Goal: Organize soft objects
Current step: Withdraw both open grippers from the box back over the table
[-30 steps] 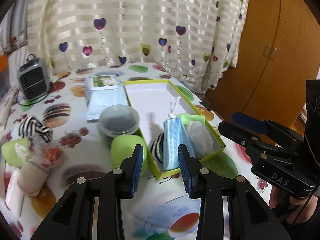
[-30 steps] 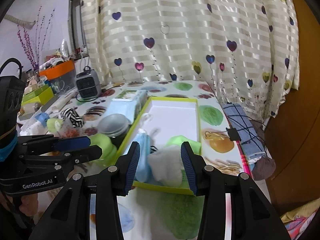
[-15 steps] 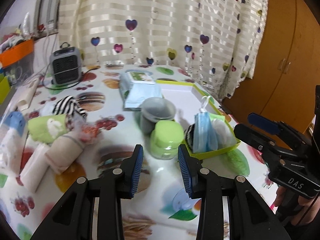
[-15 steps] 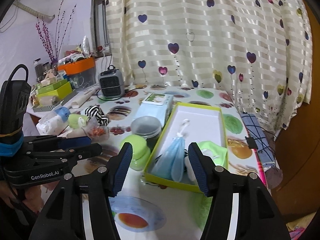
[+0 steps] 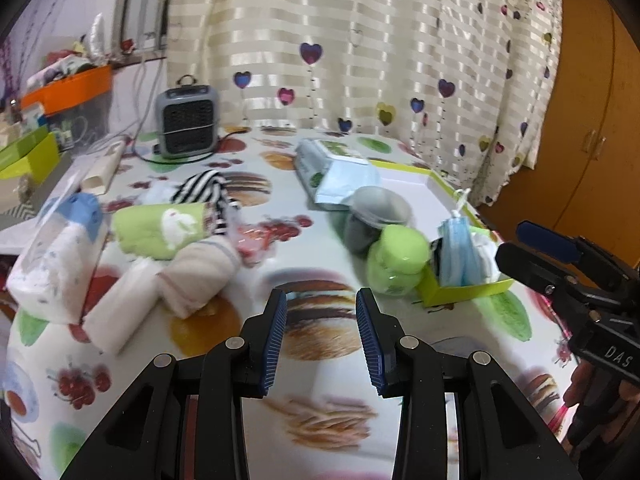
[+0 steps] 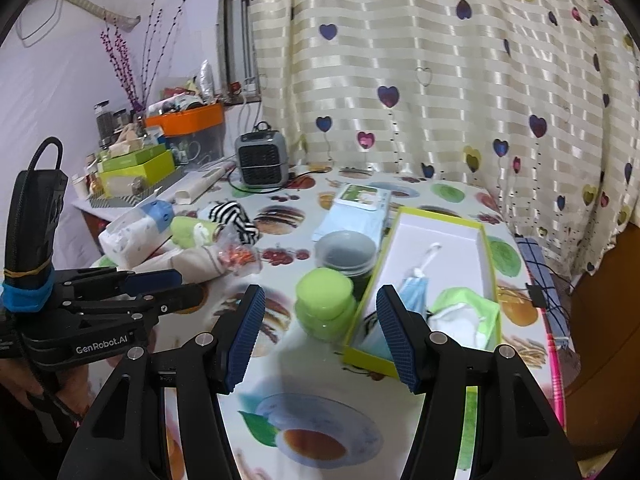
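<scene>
A yellow-green box [image 6: 489,264] on the table holds a blue face mask [image 6: 412,286], a green-and-white cloth [image 6: 466,312] and a striped item; it also shows in the left wrist view [image 5: 464,292]. Left of it lie a green rolled towel [image 5: 156,228], a beige rolled towel [image 5: 200,276], a white roll [image 5: 120,312], a striped sock [image 5: 204,188] and a tissue pack [image 5: 60,264]. My left gripper [image 5: 320,336] is open and empty above the table, right of the towels. My right gripper [image 6: 320,336] is open and empty, near the box's front end.
A green lidded jar [image 6: 325,308] and a grey lidded tub [image 6: 346,254] stand beside the box. A wet-wipes pack [image 6: 356,216] lies behind them. A small grey heater [image 6: 262,160] stands at the back. Cluttered shelves are at the far left. A wooden wardrobe [image 5: 592,120] is on the right.
Both grippers have pulled back from the box and swung left. The left gripper now faces the towel pile. The right gripper's jaws have opened wider.
</scene>
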Motion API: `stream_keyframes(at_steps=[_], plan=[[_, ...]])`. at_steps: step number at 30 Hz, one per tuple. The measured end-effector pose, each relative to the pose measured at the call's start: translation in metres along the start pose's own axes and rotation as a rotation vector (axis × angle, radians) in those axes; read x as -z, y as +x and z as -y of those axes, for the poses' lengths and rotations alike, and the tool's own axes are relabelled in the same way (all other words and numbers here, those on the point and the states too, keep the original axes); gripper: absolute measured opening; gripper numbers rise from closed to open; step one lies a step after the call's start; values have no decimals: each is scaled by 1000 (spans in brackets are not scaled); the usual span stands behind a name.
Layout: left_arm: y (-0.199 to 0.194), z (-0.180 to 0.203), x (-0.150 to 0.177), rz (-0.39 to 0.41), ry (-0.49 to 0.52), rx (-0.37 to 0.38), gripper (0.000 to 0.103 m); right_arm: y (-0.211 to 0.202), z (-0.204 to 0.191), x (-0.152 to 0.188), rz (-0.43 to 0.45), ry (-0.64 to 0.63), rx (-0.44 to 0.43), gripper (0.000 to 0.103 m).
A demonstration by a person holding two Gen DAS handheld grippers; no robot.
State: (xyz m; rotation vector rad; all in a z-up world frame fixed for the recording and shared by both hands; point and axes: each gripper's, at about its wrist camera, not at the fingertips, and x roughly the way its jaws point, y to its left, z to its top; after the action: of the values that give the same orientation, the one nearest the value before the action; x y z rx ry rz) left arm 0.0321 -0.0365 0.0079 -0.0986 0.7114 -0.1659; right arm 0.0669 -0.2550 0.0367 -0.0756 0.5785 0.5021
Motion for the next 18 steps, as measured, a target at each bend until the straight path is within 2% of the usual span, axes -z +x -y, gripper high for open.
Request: stream_keyframes(at_steps=[8, 18], plan=[[-9, -33, 12, 3, -58, -50, 35, 11, -22, 2, -36, 1, -90, 59], [-16, -69, 19, 4, -123, -71, 35, 23, -45, 0, -75, -18, -121, 59]])
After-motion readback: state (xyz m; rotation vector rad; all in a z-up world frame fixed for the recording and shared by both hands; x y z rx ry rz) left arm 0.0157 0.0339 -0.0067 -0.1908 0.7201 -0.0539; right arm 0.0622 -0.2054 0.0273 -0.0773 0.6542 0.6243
